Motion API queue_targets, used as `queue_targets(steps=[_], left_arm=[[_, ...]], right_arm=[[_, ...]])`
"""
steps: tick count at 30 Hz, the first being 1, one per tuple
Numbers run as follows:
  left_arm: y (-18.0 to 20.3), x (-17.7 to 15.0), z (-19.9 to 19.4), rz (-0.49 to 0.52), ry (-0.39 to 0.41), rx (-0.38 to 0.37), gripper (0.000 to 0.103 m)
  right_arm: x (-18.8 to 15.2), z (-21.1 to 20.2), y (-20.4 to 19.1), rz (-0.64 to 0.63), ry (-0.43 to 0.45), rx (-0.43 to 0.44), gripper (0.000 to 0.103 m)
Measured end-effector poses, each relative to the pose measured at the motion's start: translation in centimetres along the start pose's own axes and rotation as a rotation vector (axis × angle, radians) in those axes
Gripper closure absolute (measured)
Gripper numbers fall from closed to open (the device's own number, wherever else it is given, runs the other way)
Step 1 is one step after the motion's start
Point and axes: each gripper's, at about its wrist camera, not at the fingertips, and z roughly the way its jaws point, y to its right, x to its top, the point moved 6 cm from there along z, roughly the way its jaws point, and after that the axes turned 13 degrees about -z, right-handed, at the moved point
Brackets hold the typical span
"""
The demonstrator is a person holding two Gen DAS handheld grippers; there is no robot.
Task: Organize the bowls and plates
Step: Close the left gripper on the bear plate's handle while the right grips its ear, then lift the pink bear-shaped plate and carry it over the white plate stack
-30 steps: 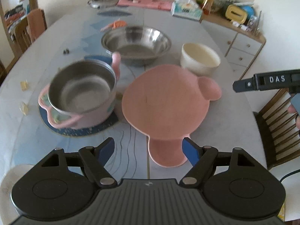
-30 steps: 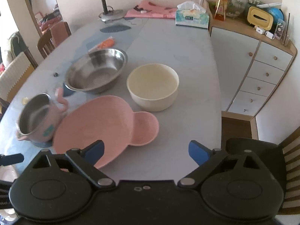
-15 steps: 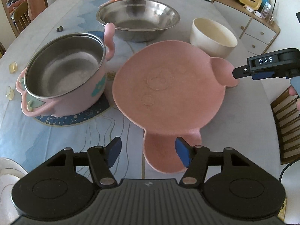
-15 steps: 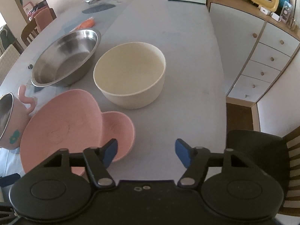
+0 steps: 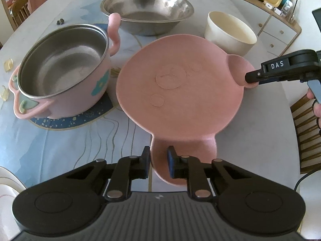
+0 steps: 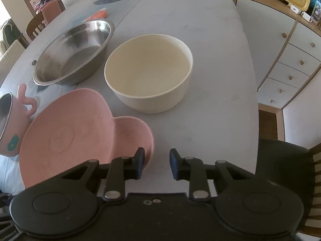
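The pink plate (image 5: 180, 92), shaped like a bear's head with two round ear lobes, lies flat on the counter (image 5: 256, 136) at the centre of the left wrist view. Its near ear lobe reaches down to the bottom centre of that frame, where the left hand-held gripper (image 5: 158, 160) straddles the lobe's left rim: the jaws are closing with the rim between them, one blue pad outside the edge and one over the lobe's inside, and whether the pads already press on it cannot be told.

The other ear lobe sits at the right of that frame. The right hand-held gripper (image 5: 250, 78) comes in from the right edge and its black tip meets this lobe's rim. In the right wrist view the right hand-held gripper (image 6: 156, 161) has its jaws closing around that lobe's edge, the left pad inside the lobe and the right pad still off the rim over bare counter.

Just left of the plate, in the left wrist view, stands a pink pot (image 5: 62, 74) with a steel inside, on a dark blue mat (image 5: 76, 120). Above the plate, toward the top of the frame, sits a wide steel bowl (image 5: 147, 10); to its right, near the plate's upper right edge, a cream bowl (image 5: 230, 33). A white chest of drawers (image 6: 291, 60) stands at the right of the right wrist view.
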Motion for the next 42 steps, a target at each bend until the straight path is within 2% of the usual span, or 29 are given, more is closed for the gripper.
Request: queue_targets(steps=[4,10,14,19,27,37,42], left_arm=[[-0.1,0.1,-0.1,-0.008,-0.011,-0.01,0.091],[-0.3,-0.3,-0.6,-0.004,-0.006,-0.01,0.093],[-0.4,-1.0,-1.2,-0.008,-0.011,-0.032,0.095],[-1.0,-2.7,-2.7,-0.039,-0.021,-0.068,0.095],[-2.2,-5.3,-6.2,-0.031,-0.012,-0.105,0.096],[-5.0,-6.7,-11.1,-0.034,0.029,-0.126,0.096],[-7.6,-7.1,-13.1,-0.054,0.033,-0.133,0.096]], right_arm=[[-0.2,-0.2,-0.4,0.009,0.004,0.013,0.092],[-1.1,-1.0,-0.5,0.019,0.006,-0.003,0.092],[-1.8,-2.2,-0.5,0.039,0.036,-0.002,0.093],[-3.4,-3.8,-0.9,0.064,0.056,0.016,0.093],[-6.3,-7.3,-2.2,0.114,0.078,0.062,0.093],[-7.8,-11.6,-6.2,0.125,0.119,0.067,0.092],[-8.2,-12.9,-8.9,0.128,0.124,0.078,0.092]])
